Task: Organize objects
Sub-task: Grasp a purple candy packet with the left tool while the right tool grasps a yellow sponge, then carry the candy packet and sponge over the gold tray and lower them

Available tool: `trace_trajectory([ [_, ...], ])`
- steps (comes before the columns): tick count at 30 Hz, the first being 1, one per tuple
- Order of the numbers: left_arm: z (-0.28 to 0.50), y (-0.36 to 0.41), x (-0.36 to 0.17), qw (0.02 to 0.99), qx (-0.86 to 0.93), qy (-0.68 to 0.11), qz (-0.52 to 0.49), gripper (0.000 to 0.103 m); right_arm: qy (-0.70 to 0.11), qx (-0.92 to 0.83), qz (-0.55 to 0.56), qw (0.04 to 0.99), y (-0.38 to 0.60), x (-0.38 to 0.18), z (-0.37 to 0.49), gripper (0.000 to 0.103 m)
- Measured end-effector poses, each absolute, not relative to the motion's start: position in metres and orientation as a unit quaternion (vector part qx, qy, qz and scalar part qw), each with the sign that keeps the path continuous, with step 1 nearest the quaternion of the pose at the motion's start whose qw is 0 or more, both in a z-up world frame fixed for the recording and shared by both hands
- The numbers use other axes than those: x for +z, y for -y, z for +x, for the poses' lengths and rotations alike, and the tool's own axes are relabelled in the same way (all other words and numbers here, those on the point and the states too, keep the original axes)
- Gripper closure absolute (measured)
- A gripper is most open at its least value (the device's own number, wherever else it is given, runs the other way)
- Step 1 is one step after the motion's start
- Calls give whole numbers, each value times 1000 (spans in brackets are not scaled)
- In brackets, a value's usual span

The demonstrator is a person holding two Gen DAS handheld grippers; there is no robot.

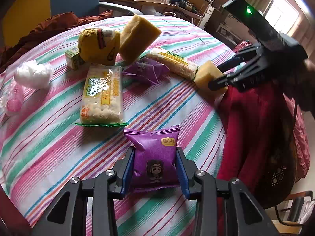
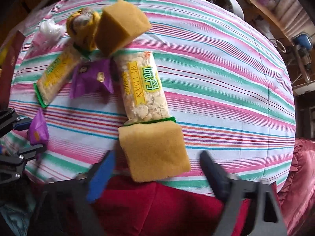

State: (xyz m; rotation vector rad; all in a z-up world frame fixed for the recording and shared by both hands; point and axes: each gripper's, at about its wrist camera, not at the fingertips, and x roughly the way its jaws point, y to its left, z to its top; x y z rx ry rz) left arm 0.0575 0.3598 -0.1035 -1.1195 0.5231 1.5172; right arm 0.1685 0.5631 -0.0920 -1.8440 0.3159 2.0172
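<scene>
The purple snack packet point(image 1: 155, 157) lies near the front edge of the striped bedspread point(image 1: 49, 137), upright between the blue pads of the left hand-held gripper point(image 1: 155, 167). It looks light and puffy, an air-filled foil pouch with crimped ends: slippery on its face and easy to crush, so the flat sides at mid-height are the place to take it, with just enough squeeze to dent the pouch. That is where the left hand-held gripper has it now, clenched on both sides of the packet, the pads pressing into the wrapper.

The yellow sponge point(image 2: 155, 151) sits at the near edge of the bed, touching the green-crimped end of a rice-cracker pack point(image 2: 143, 90). A sponge like this should be light, soft and springy, rough enough not to slip; it would give under the pads, so a hold across its two opposite side faces seems best. The right hand-held gripper point(image 2: 155, 167) points down over it with one finger on each side. Its jaws stand partly open and, judging from this view, the pads are not yet pressing on the sponge; the blur on the fingers makes the exact gap hard to read.

Farther back lie a second purple packet point(image 2: 92, 76), another cracker pack point(image 1: 102, 94), a bigger sponge block point(image 1: 137, 37) leaning on a yellow plush toy point(image 1: 98, 45), and a white cotton wad point(image 1: 33, 74).
</scene>
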Motion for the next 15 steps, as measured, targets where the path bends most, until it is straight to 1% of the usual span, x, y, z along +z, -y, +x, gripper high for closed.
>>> trace_trajectory([
  [4, 57, -355, -103, 555, 646, -210, -480, 64, -103, 730, -650, 187, -553, -89, 176, 46],
  [10, 53, -328, -83, 553, 661, -176, -475, 64, -96, 773, -589, 214, -530, -45, 201, 46],
  [15, 32, -290, -60, 527, 697, -129, -469, 64, -92, 814, -536, 204, -504, -13, 187, 46],
])
